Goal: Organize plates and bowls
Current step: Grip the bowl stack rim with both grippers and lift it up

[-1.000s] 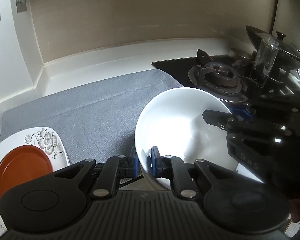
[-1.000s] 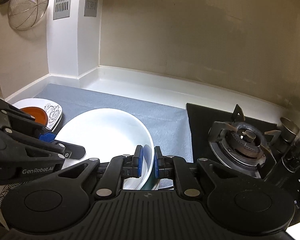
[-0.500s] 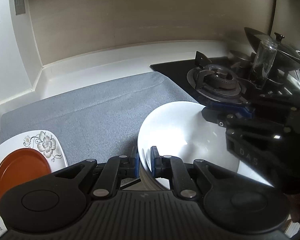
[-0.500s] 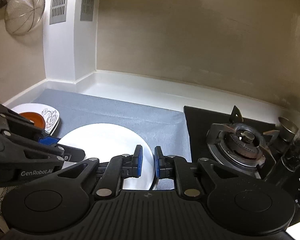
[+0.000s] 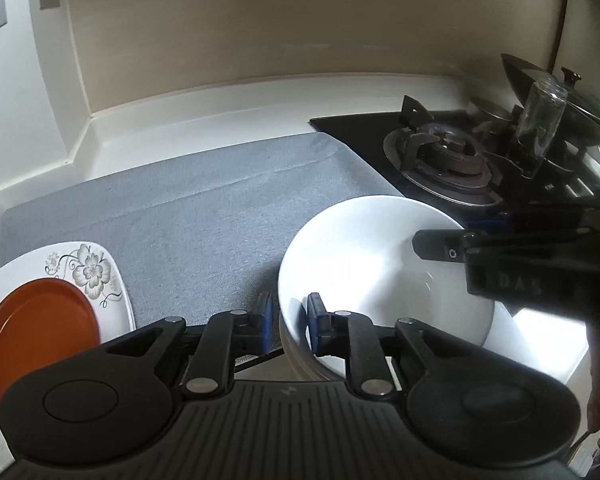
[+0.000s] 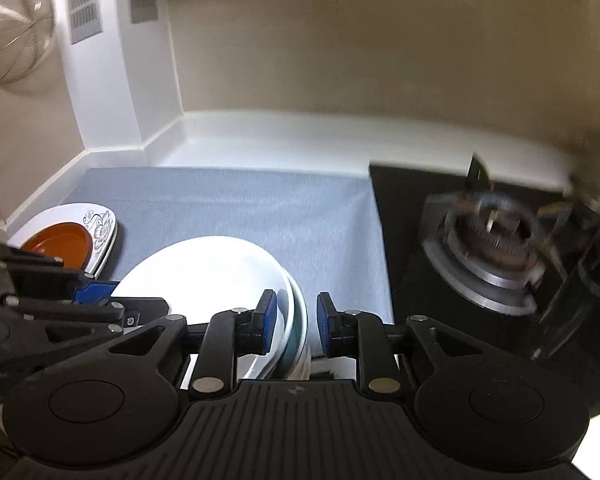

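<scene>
A white bowl (image 5: 380, 264) sits nested on a stack of other bowls at the near edge of the grey mat; it also shows in the right wrist view (image 6: 208, 276). My left gripper (image 5: 287, 322) straddles its near-left rim with a small gap between the pads. My right gripper (image 6: 292, 320) stands open around the rims of the stack on the right side. An orange plate (image 5: 36, 332) lies on a flowered white plate (image 5: 88, 268) at the left.
A grey mat (image 5: 204, 220) covers the counter. A black gas stove (image 5: 444, 160) with a burner stands at the right, with a glass jar (image 5: 540, 132) and a lidded pan behind it. A wire strainer (image 6: 16, 40) hangs on the left wall.
The white bowl came down onto the stack of bowls. Both grippers have widened since then, the right one more clearly, and the right view swung a little.
</scene>
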Motion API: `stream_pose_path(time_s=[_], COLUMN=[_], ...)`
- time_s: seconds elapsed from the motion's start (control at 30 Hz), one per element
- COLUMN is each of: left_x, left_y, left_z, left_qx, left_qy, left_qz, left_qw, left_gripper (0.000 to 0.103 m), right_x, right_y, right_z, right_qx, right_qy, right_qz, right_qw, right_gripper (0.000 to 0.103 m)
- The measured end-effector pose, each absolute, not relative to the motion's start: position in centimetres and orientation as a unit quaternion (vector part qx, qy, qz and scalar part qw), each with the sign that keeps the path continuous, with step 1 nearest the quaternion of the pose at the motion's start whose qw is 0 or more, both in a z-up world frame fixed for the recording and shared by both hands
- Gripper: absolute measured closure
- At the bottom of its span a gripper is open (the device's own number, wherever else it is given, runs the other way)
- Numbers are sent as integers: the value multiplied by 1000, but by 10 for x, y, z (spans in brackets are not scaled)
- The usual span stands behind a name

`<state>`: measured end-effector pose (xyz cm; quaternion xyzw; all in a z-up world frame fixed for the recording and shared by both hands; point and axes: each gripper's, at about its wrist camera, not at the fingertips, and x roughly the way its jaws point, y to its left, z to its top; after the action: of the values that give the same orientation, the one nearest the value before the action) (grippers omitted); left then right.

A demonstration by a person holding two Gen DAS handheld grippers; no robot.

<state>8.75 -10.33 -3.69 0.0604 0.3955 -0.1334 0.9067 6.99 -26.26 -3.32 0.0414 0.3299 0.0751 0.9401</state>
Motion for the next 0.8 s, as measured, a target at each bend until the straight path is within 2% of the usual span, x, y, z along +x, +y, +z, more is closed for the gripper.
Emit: stream_pose_path(time_s=[0.17,0.23,0.27,0.5,0.57,0.8], left_x=[92,96,97,101,101,98], left_y=[-95,-90,-88,-94,-97,-91], left_z=[-36,-36,-36,-36,-38,-48], left_qx=[14,-17,-29,-63,-70,-129], left_qy=[413,424,430,456,466,492], left_qz=[-118,-109,-104,-78,-70,-26], left_qw=[903,899,897,884,879,861], left_gripper=[76,74,74,67,59,57], right_x=[82,87,90,107,112,128], right_y=[-271,-276,-279,-291,-295,-300], right_z=[-31,-30,-30,-35,-39,-49], right_qx=[73,80,87,121,134,154], right_qy=[365,379,387,443,457,494], right_qz=[83,81,84,111,117,156], right_qw=[925,918,914,882,871,841], right_gripper=[74,63,62,66,66,64])
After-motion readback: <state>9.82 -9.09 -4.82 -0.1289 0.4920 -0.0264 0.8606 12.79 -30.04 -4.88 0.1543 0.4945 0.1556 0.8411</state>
